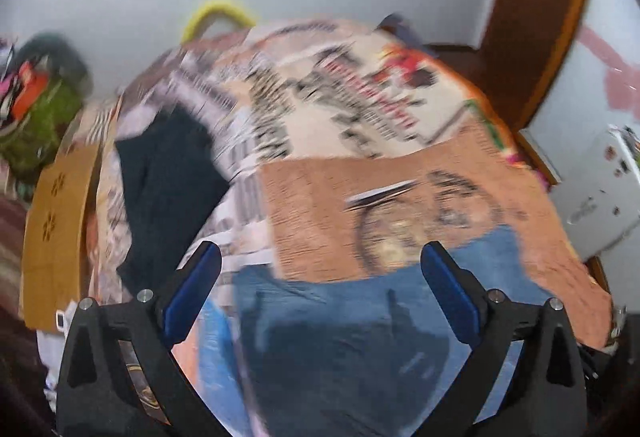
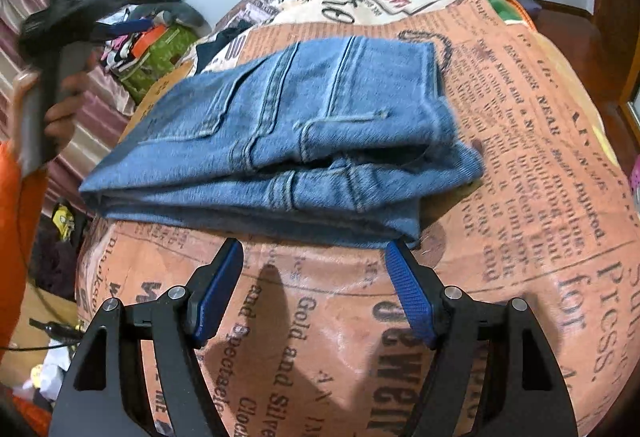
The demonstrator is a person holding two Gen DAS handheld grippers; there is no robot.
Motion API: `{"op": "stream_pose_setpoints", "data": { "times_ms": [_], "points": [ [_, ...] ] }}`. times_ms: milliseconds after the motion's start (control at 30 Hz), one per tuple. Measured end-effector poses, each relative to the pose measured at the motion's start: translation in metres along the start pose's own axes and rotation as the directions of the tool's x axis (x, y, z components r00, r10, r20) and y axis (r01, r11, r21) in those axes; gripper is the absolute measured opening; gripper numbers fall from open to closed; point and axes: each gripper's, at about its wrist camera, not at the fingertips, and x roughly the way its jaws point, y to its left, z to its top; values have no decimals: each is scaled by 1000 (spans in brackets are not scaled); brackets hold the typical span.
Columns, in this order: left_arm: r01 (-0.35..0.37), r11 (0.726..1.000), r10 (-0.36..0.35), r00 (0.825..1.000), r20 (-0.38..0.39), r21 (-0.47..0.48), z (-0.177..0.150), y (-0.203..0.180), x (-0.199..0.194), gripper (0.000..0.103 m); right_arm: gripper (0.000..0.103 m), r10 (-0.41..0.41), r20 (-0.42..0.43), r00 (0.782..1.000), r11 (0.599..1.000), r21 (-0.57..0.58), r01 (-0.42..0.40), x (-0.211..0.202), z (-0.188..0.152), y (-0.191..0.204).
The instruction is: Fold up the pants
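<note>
The blue jeans (image 2: 280, 141) lie folded in a compact stack on the newspaper-print bedspread (image 2: 520, 157). My right gripper (image 2: 314, 249) is open and empty, its fingertips at the near edge of the jeans. In the blurred left wrist view the jeans (image 1: 360, 337) lie below my left gripper (image 1: 320, 257), which is open and empty above them. The left gripper also shows in the right wrist view (image 2: 100, 1), held up in a hand at the far left, off the bed.
A dark garment (image 1: 168, 181) lies on the bed's left part. A brown cardboard box (image 1: 56, 229) and a green bag (image 1: 36, 117) sit beside the bed. A wooden door frame (image 1: 536, 17) and a white appliance (image 1: 600, 189) stand at right.
</note>
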Motion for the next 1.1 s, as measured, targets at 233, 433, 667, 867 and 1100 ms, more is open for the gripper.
{"op": "stream_pose_setpoints", "data": {
  "times_ms": [233,433,667,867,1100],
  "points": [
    [-130,990,140,963,-231,58,-18,50,99,101,75,-22,-37,999,999,-36,20,14,16,7],
    [-65,994,86,962,-260,90,-51,74,112,102,75,-77,-66,995,992,-108,70,26,32,18],
    [-95,989,119,967,-227,115,-98,101,66,103,75,-80,-8,997,991,-110,79,32,56,27],
    [-64,997,73,972,-225,47,-151,113,11,103,75,-90,8,996,990,-113,90,31,55,28],
    [-65,998,63,984,-169,-2,-191,85,-39,103,75,-95,51,994,992,-82,99,9,48,16]
  ]
}}
